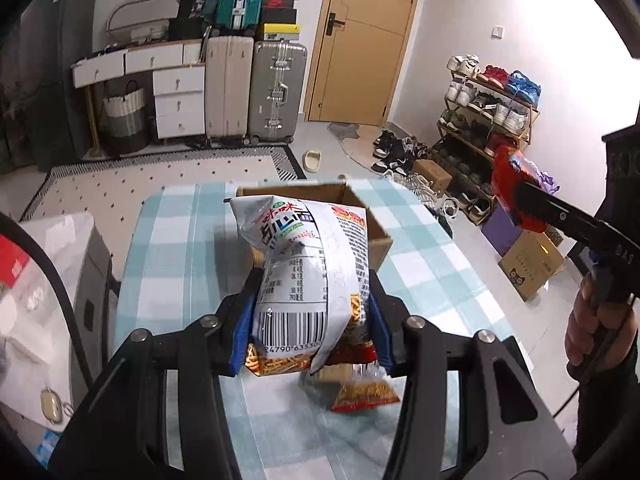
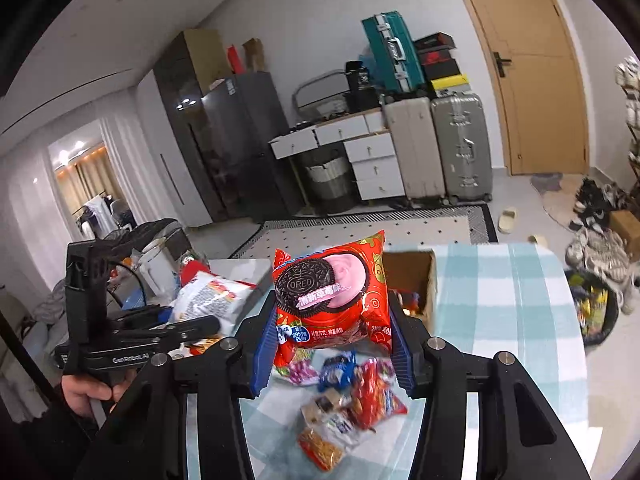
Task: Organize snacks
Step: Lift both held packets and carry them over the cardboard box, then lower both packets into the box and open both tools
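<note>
You can read "OREO" on the cookie printed on the red snack bag [image 2: 332, 300]. The white noodle-snack bag [image 1: 308, 280] shows barcode digits "24790 63530". "GenRobot.AI" is printed on the left gripper [image 2: 200, 326].

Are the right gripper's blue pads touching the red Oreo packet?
Touching. In the right wrist view, both blue pads press the sides of the red Oreo packet, held above the table.

left gripper [image 1: 312, 316] clamping noodle snack bag [image 1: 308, 264], cardboard box [image 1: 360, 216] behind
</note>
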`<state>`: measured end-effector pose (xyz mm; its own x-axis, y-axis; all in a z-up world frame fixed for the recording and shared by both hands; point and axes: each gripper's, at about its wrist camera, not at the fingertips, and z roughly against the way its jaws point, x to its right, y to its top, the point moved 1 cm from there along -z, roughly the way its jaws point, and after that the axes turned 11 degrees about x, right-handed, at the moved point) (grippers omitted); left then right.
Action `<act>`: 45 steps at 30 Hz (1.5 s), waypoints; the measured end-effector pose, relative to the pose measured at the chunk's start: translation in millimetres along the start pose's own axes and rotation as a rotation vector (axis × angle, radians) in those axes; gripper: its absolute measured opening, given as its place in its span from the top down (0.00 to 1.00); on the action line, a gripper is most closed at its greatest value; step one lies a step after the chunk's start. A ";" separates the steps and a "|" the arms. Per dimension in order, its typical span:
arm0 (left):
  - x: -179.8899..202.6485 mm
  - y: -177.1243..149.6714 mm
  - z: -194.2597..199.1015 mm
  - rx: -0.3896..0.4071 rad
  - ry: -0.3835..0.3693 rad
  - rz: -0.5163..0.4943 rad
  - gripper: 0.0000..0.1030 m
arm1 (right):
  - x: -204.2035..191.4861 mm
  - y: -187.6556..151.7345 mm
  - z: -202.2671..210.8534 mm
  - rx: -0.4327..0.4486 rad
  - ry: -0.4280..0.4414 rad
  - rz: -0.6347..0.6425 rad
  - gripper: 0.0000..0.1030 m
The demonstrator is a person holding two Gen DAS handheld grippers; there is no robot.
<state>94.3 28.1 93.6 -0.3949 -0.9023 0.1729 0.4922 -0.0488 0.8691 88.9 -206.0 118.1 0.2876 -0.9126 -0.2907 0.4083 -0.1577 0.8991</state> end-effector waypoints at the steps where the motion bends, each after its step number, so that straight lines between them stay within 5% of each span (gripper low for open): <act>1: 3.7 8.9 -1.7 0.005 0.010 -0.016 0.56 | -1.9 5.1 -1.5 0.004 0.003 0.008 0.52; 13: 20.8 105.6 -32.9 0.052 0.010 -0.048 0.56 | -17.5 60.1 -40.7 0.027 0.052 0.055 0.52; 22: 21.6 140.9 -97.3 0.004 0.014 -0.035 0.56 | 11.0 92.0 -97.6 0.003 0.022 0.005 0.52; 30: 1.0 129.8 -158.8 -0.048 0.025 0.006 0.56 | 47.5 73.1 -157.4 -0.082 -0.034 -0.005 0.52; 45: -33.0 54.5 -265.1 -0.166 0.065 -0.020 0.56 | 99.2 8.9 -237.7 -0.235 -0.073 -0.001 0.52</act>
<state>339.8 -58.4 12.4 -0.3577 -0.9259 0.1219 0.6085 -0.1320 0.7825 327.0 -208.2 19.5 0.2271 -0.9386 -0.2597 0.6018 -0.0744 0.7952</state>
